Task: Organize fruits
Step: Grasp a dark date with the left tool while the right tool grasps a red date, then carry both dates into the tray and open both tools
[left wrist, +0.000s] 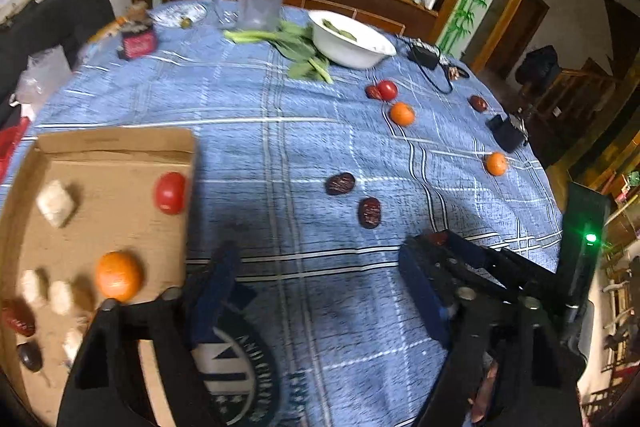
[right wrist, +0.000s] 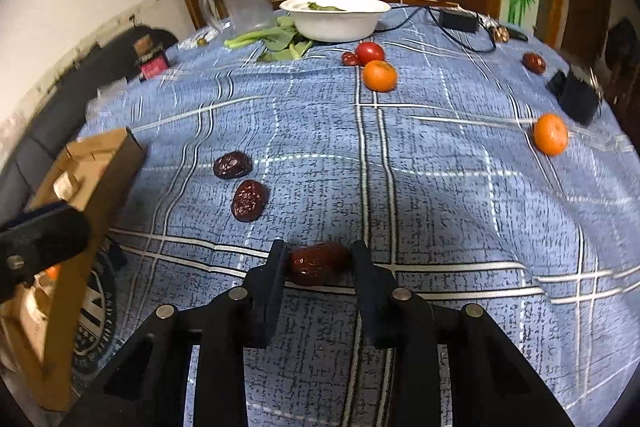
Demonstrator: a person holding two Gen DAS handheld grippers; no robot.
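A cardboard box (left wrist: 116, 147) at the table's left holds a tomato (left wrist: 170, 193), an orange (left wrist: 119, 275), a red date (left wrist: 18, 319) and white lumps. My left gripper (left wrist: 316, 271) is open and empty beside the box. My right gripper (right wrist: 318, 259) is shut on a red date (right wrist: 318, 263) just above the cloth. Two dates (right wrist: 232, 165) (right wrist: 249, 200) lie ahead to its left. A tomato (right wrist: 370, 53), oranges (right wrist: 379, 75) (right wrist: 551, 133) and another date (right wrist: 534, 62) lie farther off.
A blue checked cloth (right wrist: 440, 187) covers the round table. At the back stand a white bowl (right wrist: 334, 17), leafy greens (right wrist: 276, 39) and a clear jug (right wrist: 240, 1). Black chargers and cables (right wrist: 576, 95) lie at the right edge. A pink box (right wrist: 153, 66) sits at the left.
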